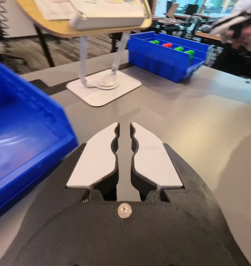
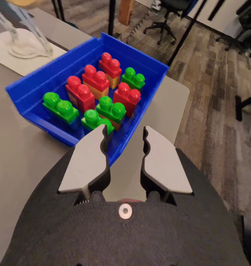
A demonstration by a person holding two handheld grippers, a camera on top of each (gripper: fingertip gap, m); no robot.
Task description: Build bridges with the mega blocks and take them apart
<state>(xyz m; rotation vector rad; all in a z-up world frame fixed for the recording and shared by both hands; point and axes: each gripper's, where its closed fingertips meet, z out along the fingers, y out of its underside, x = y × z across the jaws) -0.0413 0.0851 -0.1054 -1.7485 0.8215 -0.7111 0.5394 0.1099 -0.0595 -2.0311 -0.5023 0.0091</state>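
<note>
A blue bin [image 2: 53, 77] on the grey table holds several upright stacks of mega blocks, red-topped [image 2: 96, 80] and green-topped [image 2: 60, 106], some on orange blocks. My right gripper [image 2: 124, 129] is open and empty, held above the bin's near right corner, with its left finger in front of a green block [image 2: 93, 118]. The same bin shows in the left wrist view [image 1: 162, 64] at the far right of the table. My left gripper [image 1: 124, 124] stands slightly open with nothing between its fingers, above bare table.
A second blue bin [image 1: 28, 129] stands close at the left of my left gripper. A white stand base [image 1: 103, 90] with metal legs carries a tilted board [image 1: 84, 17] at the table's back. The table edge [image 2: 183, 100] and floor lie right of the block bin. My right fingertips sit around 60 cm from my left ones.
</note>
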